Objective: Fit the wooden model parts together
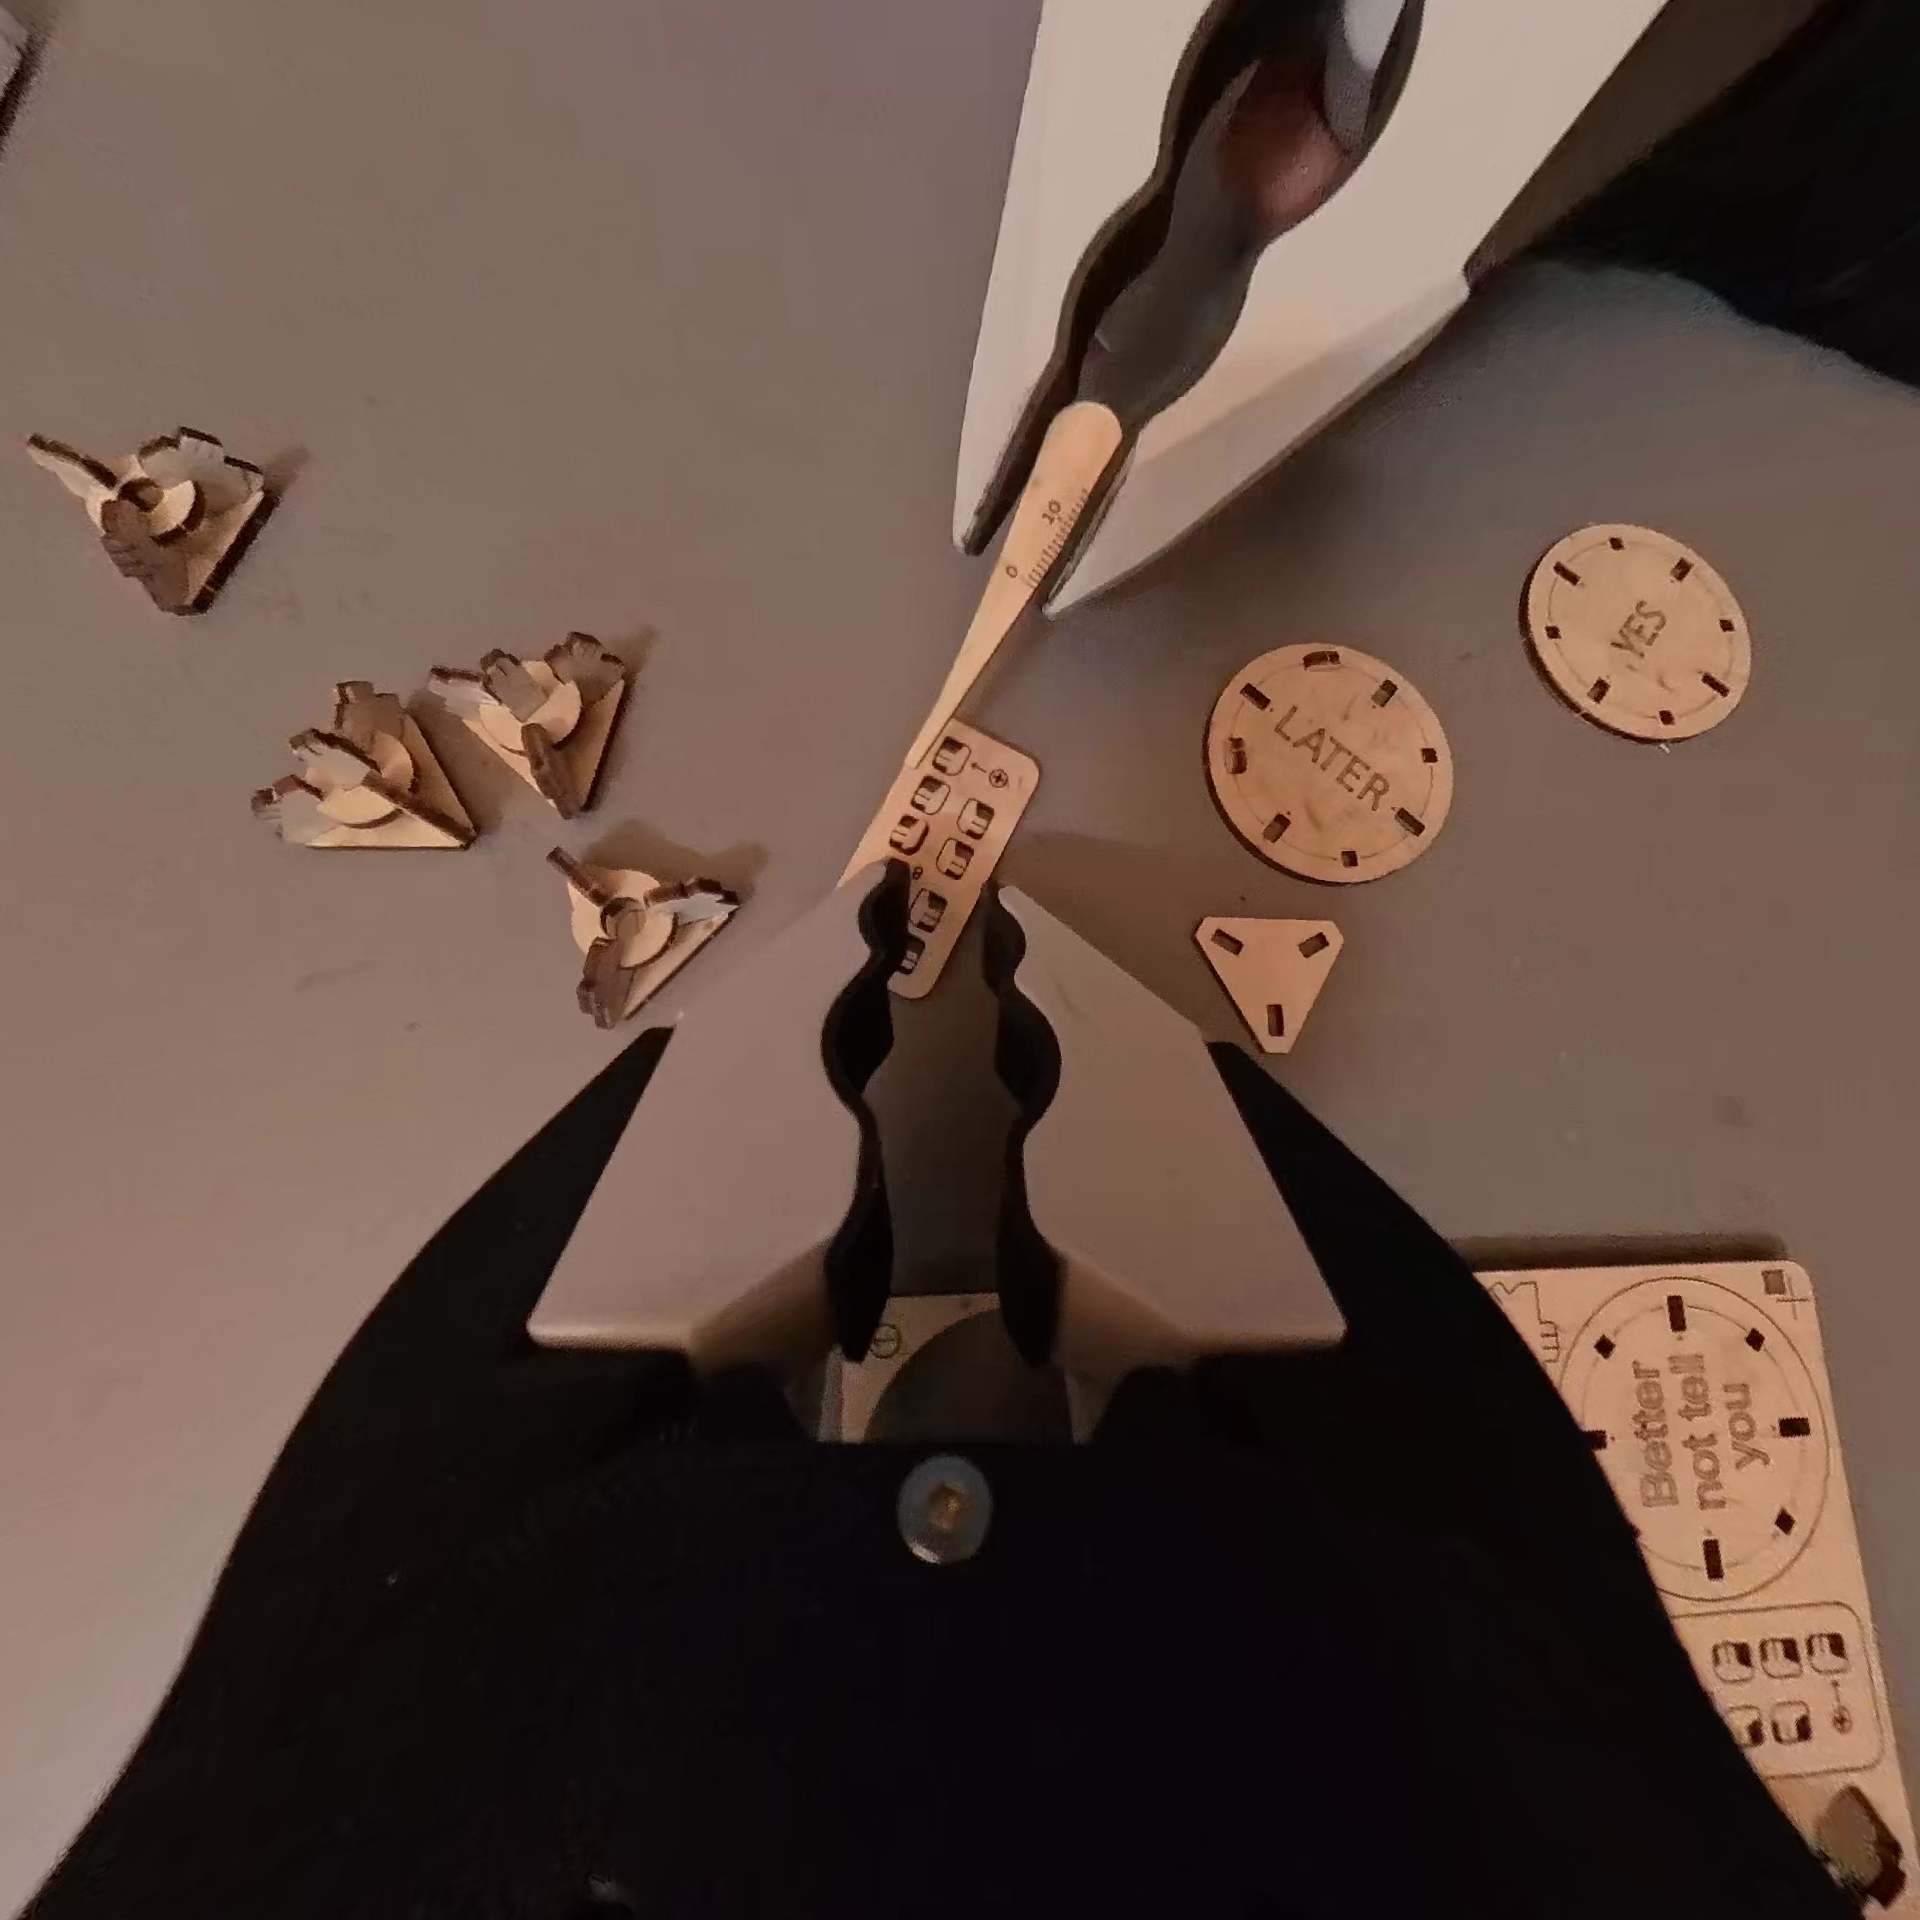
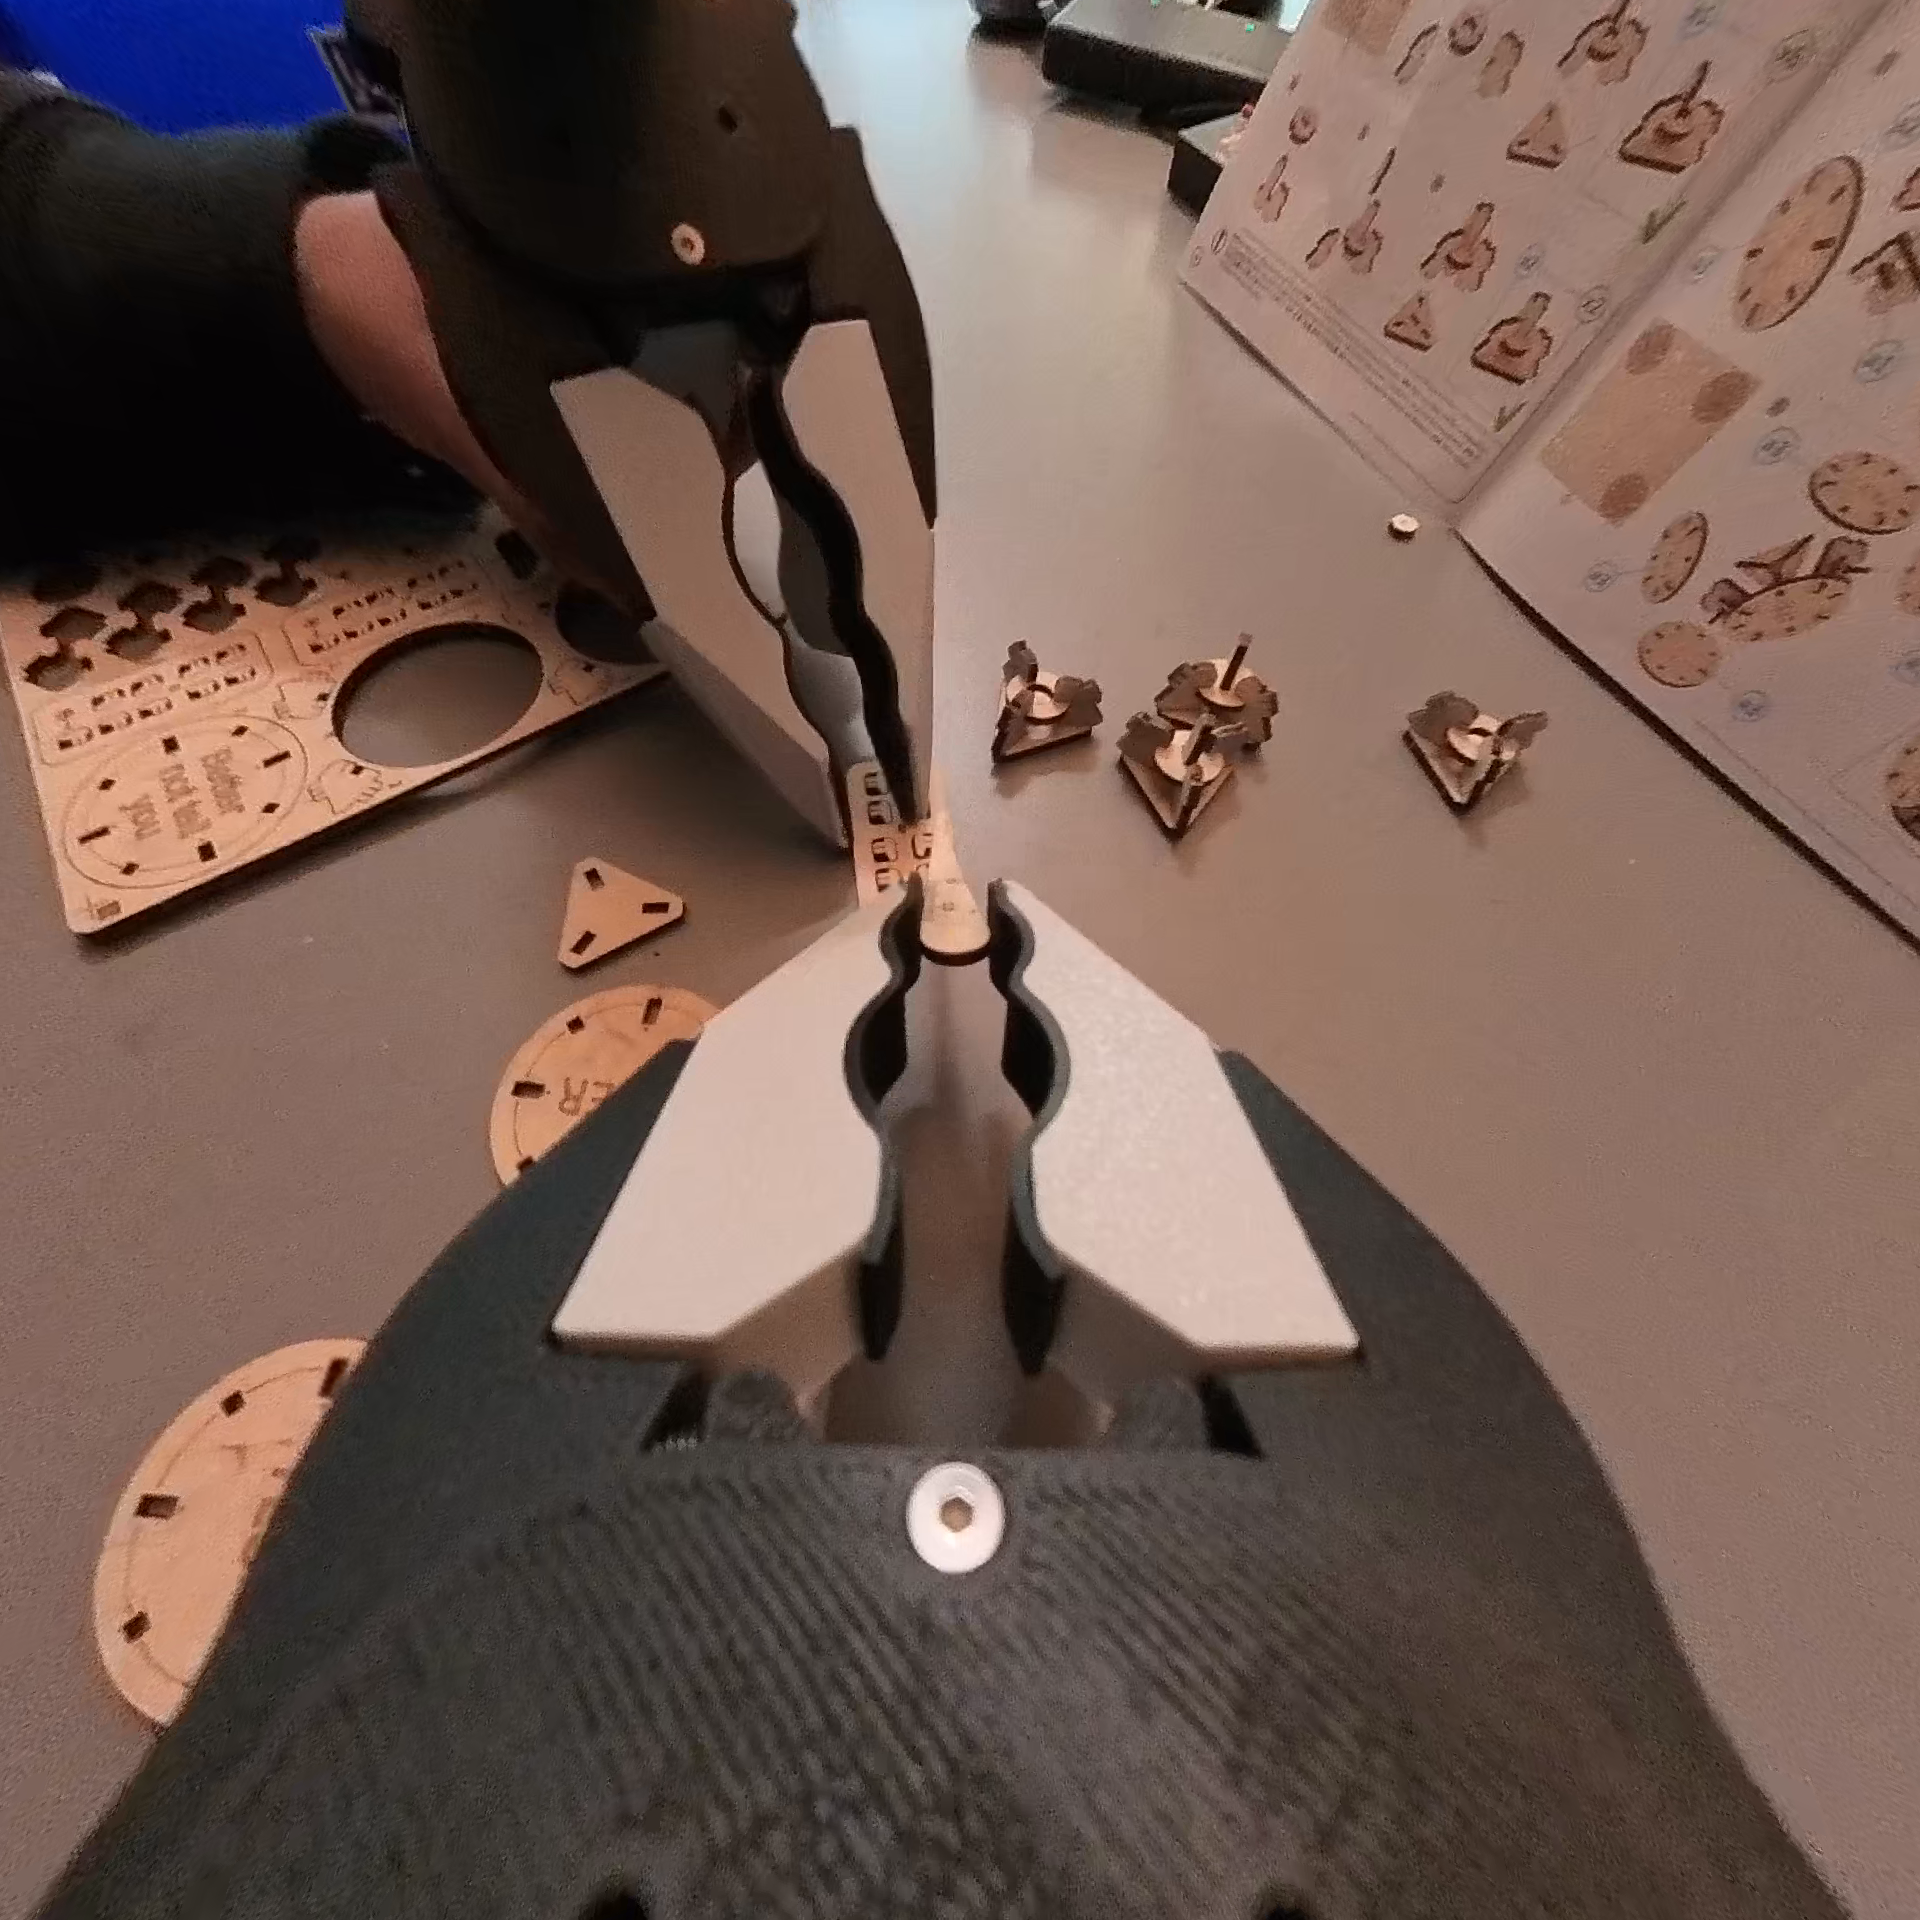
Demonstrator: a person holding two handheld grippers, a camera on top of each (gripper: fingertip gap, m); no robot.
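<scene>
The small plywood card, a thin rounded rectangle laser-cut with two columns of tiny press-out pieces, is gripped near its lower end by the left gripper. The wavy black pads are closed narrowly against the card's long edges, and it is held just above the grey table. A slim, flat wooden stick, engraved with a fine scale and tapered to a point, is clamped at its rounded end between the pads of the right gripper. Its point is laid at the card's far corner.

Two flat slotted plywood discs, each engraved with a word, are seen to the right, with a blunt-cornered, three-slot triangle near them. Four small triangular-based assemblies are scattered to the left. A laser-cut parts sheet bearing engraved writing lies nearest the camera, and an illustrated instruction leaflet lies at the table's far side.
</scene>
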